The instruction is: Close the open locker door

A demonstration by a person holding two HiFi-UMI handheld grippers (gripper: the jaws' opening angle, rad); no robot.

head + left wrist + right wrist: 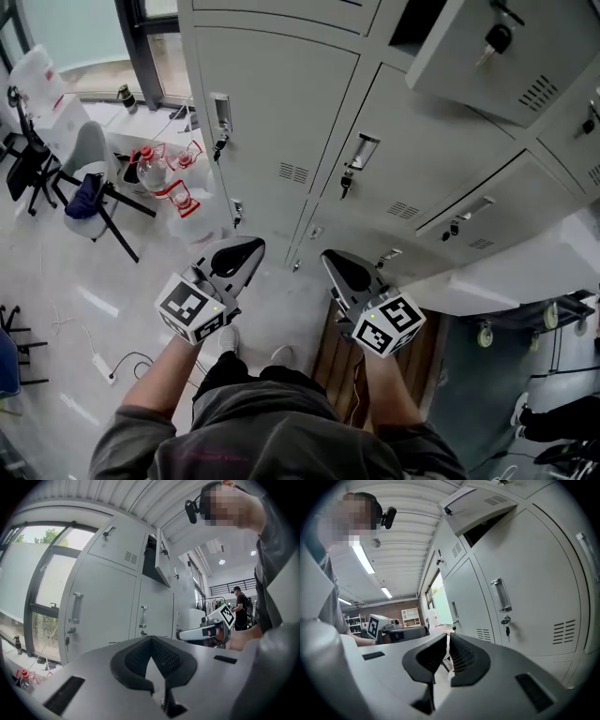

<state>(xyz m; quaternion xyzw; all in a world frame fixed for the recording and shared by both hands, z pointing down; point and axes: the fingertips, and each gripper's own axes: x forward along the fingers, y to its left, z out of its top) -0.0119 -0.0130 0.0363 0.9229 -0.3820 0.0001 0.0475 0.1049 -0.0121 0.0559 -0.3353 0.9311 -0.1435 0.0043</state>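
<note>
Grey metal lockers (pixel 281 122) fill the wall ahead, above a shiny white floor (pixel 56 272). Far up on the right, the open locker door (pixel 487 70) sticks out, and a key (pixel 497 37) hangs from its lock. Both grippers are low and near, well apart from that door. The left gripper (pixel 246 251) is clenched on nothing, and its black pads (pixel 133 660) meet at the tip. The right gripper (pixel 336 262) is squeezed together too and holds nothing. Each has a cube (pixel 192 307) with black-and-white squares. On the left stand bottles (pixel 155 169) with red parts; their print is too small to read.
</note>
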